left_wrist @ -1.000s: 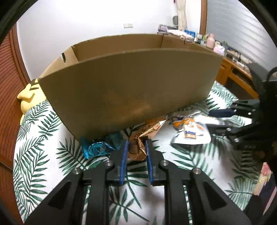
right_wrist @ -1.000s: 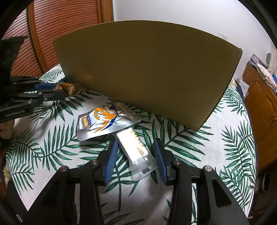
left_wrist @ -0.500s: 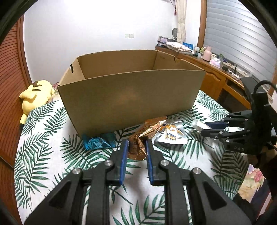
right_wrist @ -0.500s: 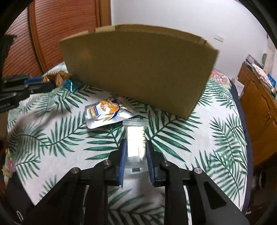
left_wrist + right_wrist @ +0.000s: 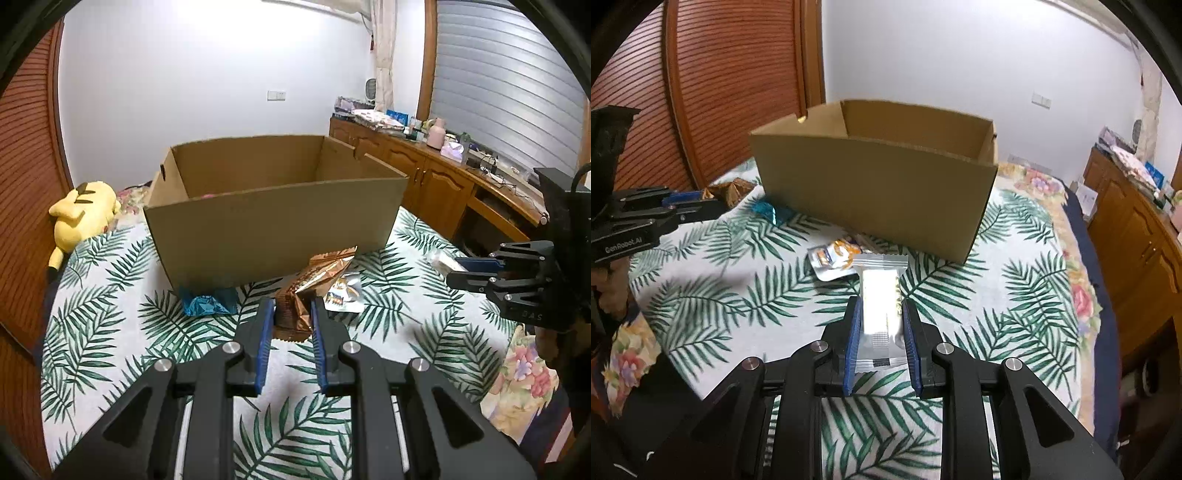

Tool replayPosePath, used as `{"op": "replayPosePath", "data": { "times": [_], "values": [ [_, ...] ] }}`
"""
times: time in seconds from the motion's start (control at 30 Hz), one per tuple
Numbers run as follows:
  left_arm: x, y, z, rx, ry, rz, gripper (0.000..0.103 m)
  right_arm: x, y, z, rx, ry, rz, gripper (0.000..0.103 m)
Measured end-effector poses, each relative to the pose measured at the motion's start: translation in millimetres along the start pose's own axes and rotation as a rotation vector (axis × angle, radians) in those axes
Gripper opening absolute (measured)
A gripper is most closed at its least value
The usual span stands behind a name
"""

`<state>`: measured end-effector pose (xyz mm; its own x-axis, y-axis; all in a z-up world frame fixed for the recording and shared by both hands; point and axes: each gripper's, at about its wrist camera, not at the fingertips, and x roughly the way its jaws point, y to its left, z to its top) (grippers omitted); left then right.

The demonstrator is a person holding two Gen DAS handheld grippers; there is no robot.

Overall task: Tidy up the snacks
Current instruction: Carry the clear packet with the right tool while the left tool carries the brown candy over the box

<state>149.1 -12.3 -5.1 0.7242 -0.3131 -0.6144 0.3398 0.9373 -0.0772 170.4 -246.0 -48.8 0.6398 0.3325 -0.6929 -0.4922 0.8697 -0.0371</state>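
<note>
Left wrist view. At lower centre our left gripper (image 5: 292, 317) stands closed to a narrow gap on a crumpled copper-brown foil packet (image 5: 308, 291), held above the palm-leaf tablecloth (image 5: 110, 295). The open cardboard box (image 5: 273, 221) fills mid-frame; a blue foil wrapper (image 5: 207, 302) lies against its near wall, and a silver pouch (image 5: 341, 295) lies just right of the held packet. We judge the chief risk to be the packet's loose upper flap catching the near box wall if it is carried over too low, which would twist the slippery foil out of the pads.

Right wrist view. At lower centre our right gripper (image 5: 881, 325) is clamped on a white-and-clear snack bar wrapper (image 5: 879, 295), gripped along its sides, its far crimped end pointing at the box (image 5: 879, 192). The silver pouch (image 5: 831, 258) rests beyond it, the blue wrapper (image 5: 770, 212) at the box's left corner. The left gripper (image 5: 713, 201) enters at mid-left; if both converge on the box together, we judge a collision possible.
</note>
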Motion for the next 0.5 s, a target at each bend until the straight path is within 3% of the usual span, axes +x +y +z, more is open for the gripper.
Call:
{"op": "replayPosePath", "data": {
  "times": [0.5],
  "values": [
    [-55.2,-14.6,18.4,0.001,-0.097,0.016,0.017,-66.5,15.8,17.0,-0.004,-0.120,-0.032,0.021]
  ]
}}
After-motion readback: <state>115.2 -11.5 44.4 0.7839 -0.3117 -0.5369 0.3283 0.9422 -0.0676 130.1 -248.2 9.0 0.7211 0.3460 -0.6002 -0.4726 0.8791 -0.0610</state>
